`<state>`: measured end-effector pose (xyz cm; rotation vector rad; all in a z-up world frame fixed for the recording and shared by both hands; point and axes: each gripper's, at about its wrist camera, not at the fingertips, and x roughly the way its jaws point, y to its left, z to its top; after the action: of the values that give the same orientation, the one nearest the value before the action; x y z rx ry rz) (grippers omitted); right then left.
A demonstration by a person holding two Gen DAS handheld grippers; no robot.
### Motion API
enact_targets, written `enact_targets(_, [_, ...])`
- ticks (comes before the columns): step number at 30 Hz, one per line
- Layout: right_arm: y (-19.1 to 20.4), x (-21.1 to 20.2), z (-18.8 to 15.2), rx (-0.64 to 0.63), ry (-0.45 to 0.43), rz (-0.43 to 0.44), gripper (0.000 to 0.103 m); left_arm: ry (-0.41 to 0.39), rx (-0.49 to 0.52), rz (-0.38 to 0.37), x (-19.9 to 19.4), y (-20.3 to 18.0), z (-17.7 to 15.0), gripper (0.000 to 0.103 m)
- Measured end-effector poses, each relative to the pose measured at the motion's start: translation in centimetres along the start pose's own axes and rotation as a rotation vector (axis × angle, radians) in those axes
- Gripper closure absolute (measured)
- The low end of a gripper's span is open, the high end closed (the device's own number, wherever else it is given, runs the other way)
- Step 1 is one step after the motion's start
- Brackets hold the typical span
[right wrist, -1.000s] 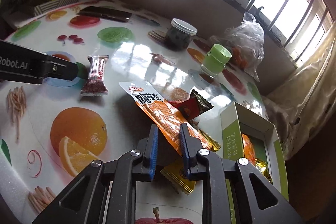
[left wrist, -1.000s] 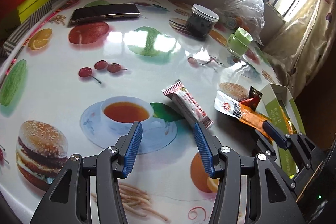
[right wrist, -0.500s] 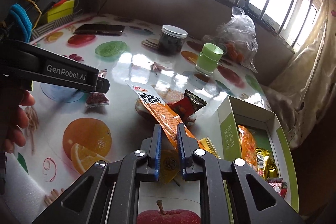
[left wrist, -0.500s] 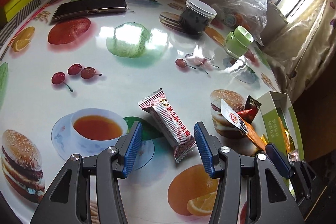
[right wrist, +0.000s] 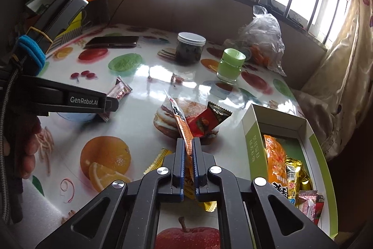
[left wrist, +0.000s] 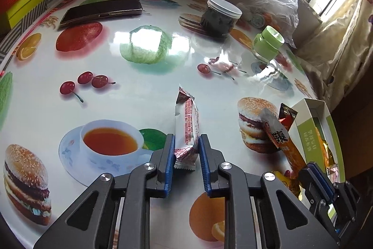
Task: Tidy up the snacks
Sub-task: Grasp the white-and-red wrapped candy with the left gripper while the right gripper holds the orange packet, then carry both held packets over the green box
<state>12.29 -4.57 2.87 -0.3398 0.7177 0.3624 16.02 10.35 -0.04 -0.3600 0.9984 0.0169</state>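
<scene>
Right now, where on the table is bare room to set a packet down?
Free: the stretch between the black phone, white-lidded dark jar and red-white packet. Crowded: beside the green-and-white box, where red and yellow wrappers lie.

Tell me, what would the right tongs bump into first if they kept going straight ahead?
Probably the red snack packet lying just ahead on the table. The right tongs are shut on the orange snack stick, so its tip may touch first; depth is unclear.
</scene>
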Motion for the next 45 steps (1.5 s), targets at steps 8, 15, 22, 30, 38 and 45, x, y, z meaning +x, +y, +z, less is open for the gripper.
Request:
enact_targets(8, [-2.5, -0.4, 0.1, 0.165, 0.019, 0.089, 0.100, -0.005, -0.009, -0.015, -0.5, 0.2, -0.7, 0.082])
enact_targets(15, [-3.4, -0.2, 0.0, 0.218, 0.046, 0.125, 0.101, -0.004, -0.006, -0.023, -0.7, 0.0, -1.1, 0.082])
enact_targets(22, [-3.1, 1.1, 0.3, 0.197, 0.087, 0.128, 0.095, -0.002, -0.006, -0.019, -0.7, 0.0, -1.1, 0.081])
enact_targets(30, [-3.2, 2.5, -0.1, 0.218, 0.111, 0.115, 0.096, -0.003, -0.006, -0.027, -0.5, 0.1, -1.1, 0.081])
enact_targets(38, [-3.6, 1.3, 0.1, 0.227, 0.076, 0.097, 0.097, -0.016, 0.005, -0.012, -0.9, -0.2, -1.3, 0.082])
enact_targets(45, [-3.8, -0.1, 0.4, 0.241, 0.040, 0.107, 0.097, -0.040, 0.018, -0.020, -2.5, -0.6, -1.5, 0.082])
